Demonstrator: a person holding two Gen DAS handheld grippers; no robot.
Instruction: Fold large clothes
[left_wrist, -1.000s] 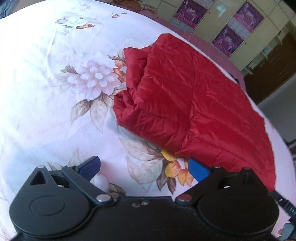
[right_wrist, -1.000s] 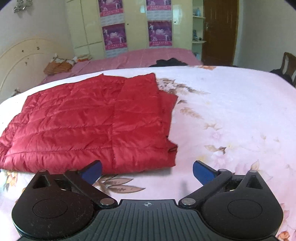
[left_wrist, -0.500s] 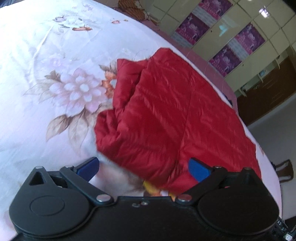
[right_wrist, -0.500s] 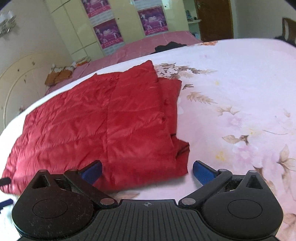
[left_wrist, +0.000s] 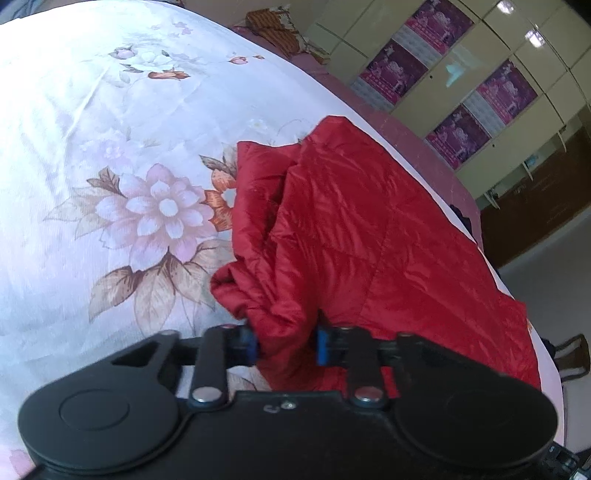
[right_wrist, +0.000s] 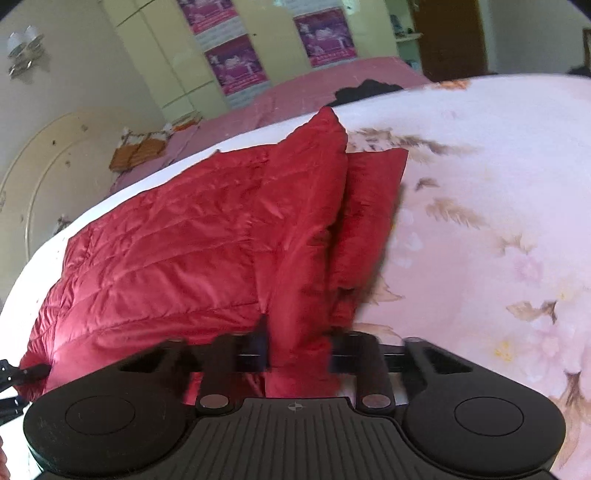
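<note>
We see the red quilted jacket (left_wrist: 351, 236) lying partly folded on the bed (left_wrist: 92, 147), spread flat over the floral sheet w/ one side doubled over itself. Its near edge is bunched up where both tools bite in.

Left gripper (left_wrist: 286, 345): jaws closing, a thick wad of the jacket's near corner betw. the blue pads, fabric puckered and squeezed there. Right gripper (right_wrist: 297, 350): jaws closing too, a raised ridge of the jacket's folded edge betw. them; this part is motion-blurred, but the cloth stands up in a pinched crest from the pads.

Beyond the jacket, in the right wrist view, a pink bedspread (right_wrist: 295, 88) runs along its far side, w/ a dark garment (right_wrist: 365, 90) on it. Past that, pale yellow cupboards (right_wrist: 177, 74) carrying purple posters (right_wrist: 236, 62); a brown wooden door (right_wrist: 450, 33) stands to the right of the cupboards.
</note>
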